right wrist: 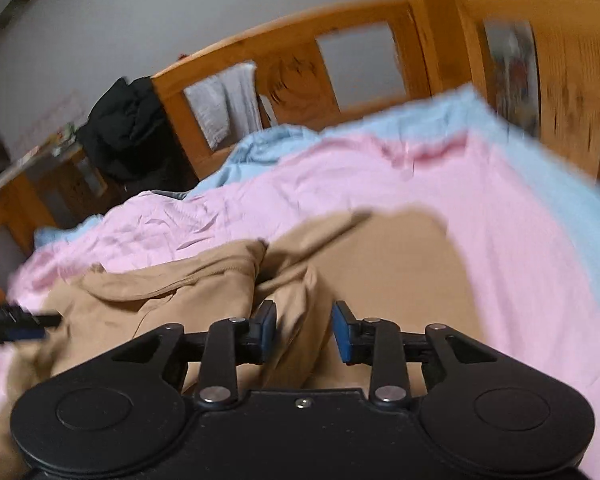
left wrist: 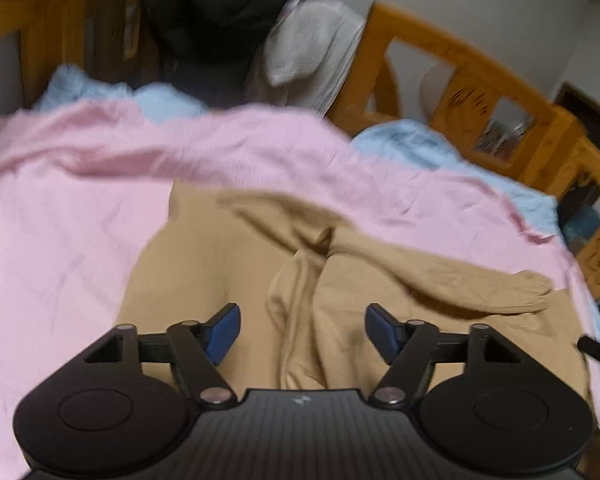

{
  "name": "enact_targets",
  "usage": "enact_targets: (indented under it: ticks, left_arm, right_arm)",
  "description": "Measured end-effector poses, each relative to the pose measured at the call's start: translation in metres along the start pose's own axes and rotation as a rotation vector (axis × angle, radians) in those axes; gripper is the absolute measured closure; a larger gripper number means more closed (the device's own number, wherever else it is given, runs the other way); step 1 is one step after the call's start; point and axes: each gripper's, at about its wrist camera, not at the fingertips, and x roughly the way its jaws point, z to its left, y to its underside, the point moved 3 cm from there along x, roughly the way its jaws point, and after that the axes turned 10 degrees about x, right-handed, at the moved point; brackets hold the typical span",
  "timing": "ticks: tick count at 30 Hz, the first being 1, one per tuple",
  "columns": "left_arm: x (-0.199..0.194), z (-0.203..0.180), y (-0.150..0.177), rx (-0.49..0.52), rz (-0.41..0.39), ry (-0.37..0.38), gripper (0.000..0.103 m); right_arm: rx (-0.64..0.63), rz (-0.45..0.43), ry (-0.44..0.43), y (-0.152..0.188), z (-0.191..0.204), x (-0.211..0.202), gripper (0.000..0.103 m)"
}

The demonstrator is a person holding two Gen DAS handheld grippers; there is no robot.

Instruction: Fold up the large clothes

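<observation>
Left hand-held gripper (left wrist: pixel 302 330): wide, empty | right hand-held gripper (right wrist: pixel 304 330): narrower, over tan garment (right wrist: pixel 380 264)

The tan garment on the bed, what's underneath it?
The tan garment lies on a pink sheet, which shows around its edges. A light blue cover peeks out beyond the pink. Whatever lies directly beneath the garment's middle is covered.
</observation>
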Motion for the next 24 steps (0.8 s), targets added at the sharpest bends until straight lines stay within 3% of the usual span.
enact_targets:
  ticks: [3,5,9,13,17,20,22,24]
  left_arm:
    - [-0.016,-0.015,0.007,0.074,-0.034,0.03,0.019]
    - [-0.013,-0.026,0.013,0.124,0.007,0.042,0.019]
    - [0.014,-0.047,0.026,0.222,0.09,-0.036,0.021]
    - [0.043,-0.049,0.031,0.242,0.113,-0.116,0.017]
    - [0.044,-0.047,0.03,0.226,0.111,-0.127,0.016]
    - [0.025,-0.04,0.033,0.18,0.107,-0.106,0.016]
    - [0.009,-0.038,0.035,0.18,0.095,-0.1,0.012]
    - [-0.009,-0.038,0.038,0.194,0.068,-0.097,0.006]
  right_arm:
    - [-0.125,-0.059,-0.049,-0.004,0.023,-0.019,0.056]
    - [-0.243,-0.04,-0.073,0.003,0.043,-0.017,0.057]
    - [-0.401,0.036,-0.028,0.031,0.068,0.01,0.057]
    - [-0.444,0.074,0.037,0.051,0.069,0.043,0.057]
    - [-0.464,0.08,0.06,0.055,0.069,0.054,0.057]
    - [-0.435,0.091,0.026,0.046,0.064,0.035,0.054]
    - [-0.43,0.116,-0.008,0.041,0.06,0.012,0.042]
    - [-0.471,0.141,-0.028,0.042,0.058,-0.015,0.038]
